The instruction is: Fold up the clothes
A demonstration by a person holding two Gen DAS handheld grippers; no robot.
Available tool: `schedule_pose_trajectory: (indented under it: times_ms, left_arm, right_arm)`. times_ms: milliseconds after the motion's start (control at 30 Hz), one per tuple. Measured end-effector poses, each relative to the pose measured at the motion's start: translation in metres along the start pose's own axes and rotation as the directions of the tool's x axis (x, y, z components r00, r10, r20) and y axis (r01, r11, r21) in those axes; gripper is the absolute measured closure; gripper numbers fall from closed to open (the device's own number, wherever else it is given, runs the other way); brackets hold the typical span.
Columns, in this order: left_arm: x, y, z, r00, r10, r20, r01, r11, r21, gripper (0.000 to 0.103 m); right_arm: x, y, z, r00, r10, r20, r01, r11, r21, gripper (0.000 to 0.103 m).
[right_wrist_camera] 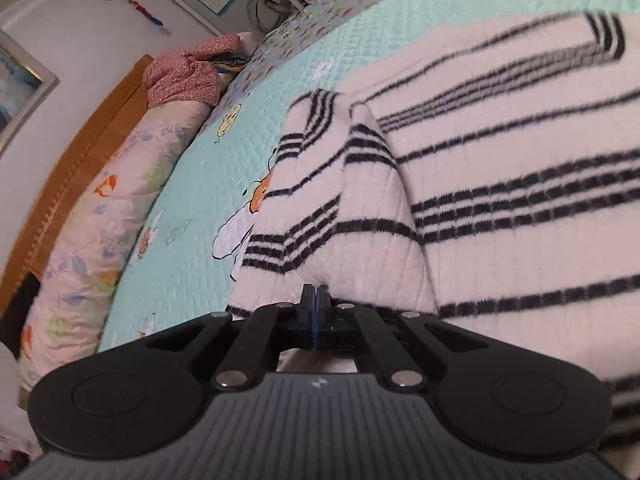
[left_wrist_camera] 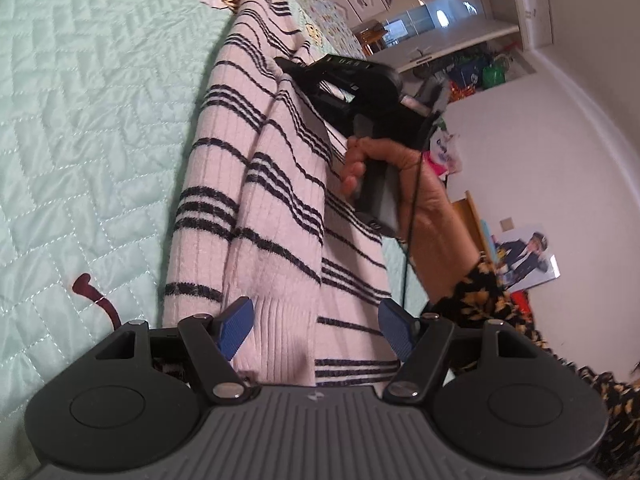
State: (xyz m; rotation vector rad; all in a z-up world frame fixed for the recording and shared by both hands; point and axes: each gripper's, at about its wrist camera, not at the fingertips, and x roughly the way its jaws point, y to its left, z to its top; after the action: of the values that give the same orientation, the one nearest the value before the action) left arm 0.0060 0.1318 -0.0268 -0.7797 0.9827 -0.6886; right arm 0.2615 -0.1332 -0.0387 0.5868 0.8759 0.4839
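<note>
1. Jaws of the right gripper (right_wrist_camera: 316,300) are being held pressed together, and a fold of the striped sweater (right_wrist_camera: 500,200) is judged to be pinched between them, since the knit is being drawn up into a ridge right at the tips.
2. Jaws of the left gripper (left_wrist_camera: 316,326) are being kept wide apart; the ribbed cuff (left_wrist_camera: 282,320) of a sleeve is lying between the blue pads (left_wrist_camera: 236,326), which are not being pressed on it.
3. The sweater is being spread lengthwise on the quilted mint bedspread (left_wrist_camera: 80,120), with one sleeve laid over the body.
4. The right gripper is also being seen from the left wrist view, carried in the person's right hand (left_wrist_camera: 400,184) above the sweater's far side.
5. The step in hand is judged to be the folding-in of a side or sleeve, with the right gripper doing the carrying.
6. Next, the pinched fabric is likely to need laying across the body and releasing, while the cuff is being clamped or steadied by the left gripper so the layers are not dragged askew.
</note>
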Motion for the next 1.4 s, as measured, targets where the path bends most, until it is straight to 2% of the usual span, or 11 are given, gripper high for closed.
schedule_pose_trajectory:
  times_ms: [33,300,433,500,600,800,1000,1067,1200,1300,1400]
  left_arm:
    - [0.0,-0.001,0.0,1.0,0.003,0.002,-0.003,1.0,0.004,0.031]
    - [0.005,0.013,0.001,0.999,-0.041,-0.002,0.041,0.999,-0.013,0.031]
    - [0.004,0.017,0.003,0.998,-0.066,-0.012,0.066,0.998,-0.014,0.031]
    - [0.002,0.017,0.004,0.997,-0.07,-0.014,0.07,0.997,-0.007,0.031]
    - [0.0,0.015,0.005,0.997,-0.074,-0.011,0.073,0.997,-0.018,0.031]
    - [-0.005,0.007,0.003,0.999,-0.039,0.017,0.039,0.998,-0.051,0.031]
    - [-0.019,-0.025,0.006,0.995,-0.054,0.089,0.053,0.999,0.008,0.031]
    - [-0.019,-0.037,0.006,0.994,-0.048,0.101,0.047,0.999,0.015,0.03]
    - [0.01,-0.039,0.001,0.985,0.17,0.006,-0.17,0.986,0.0,0.03]
    - [0.01,-0.025,-0.006,0.986,0.166,0.031,-0.162,0.983,-0.086,0.03]
    - [0.005,-0.025,-0.004,0.983,0.178,0.044,-0.17,0.975,-0.141,0.03]
  right_arm:
    - [-0.005,0.004,0.001,1.0,0.005,0.014,-0.005,1.0,0.001,0.096]
    - [0.017,0.017,0.064,0.991,0.004,0.133,-0.01,0.999,0.051,0.093]
    - [0.049,0.002,0.086,0.992,-0.036,0.122,0.02,0.992,0.126,0.076]
    - [0.061,-0.017,0.079,0.991,-0.115,0.072,0.099,0.977,0.191,0.096]
    - [0.057,-0.03,0.073,0.991,-0.085,0.102,0.057,0.967,0.25,0.1]
    - [-0.004,-0.026,0.045,0.968,0.077,0.237,-0.136,0.96,0.244,0.079]
    - [-0.043,-0.04,-0.007,0.953,0.222,0.206,-0.282,0.898,0.337,0.073]
    - [-0.041,-0.035,-0.018,0.975,0.176,0.138,-0.209,0.936,0.284,0.07]
    - [-0.041,-0.035,-0.025,0.985,0.124,0.118,-0.147,0.966,0.214,0.075]
    - [-0.081,-0.041,-0.035,0.956,0.172,0.236,-0.235,0.934,0.271,0.071]
    - [-0.149,-0.065,-0.056,0.916,0.136,0.378,-0.264,0.913,0.311,0.054]
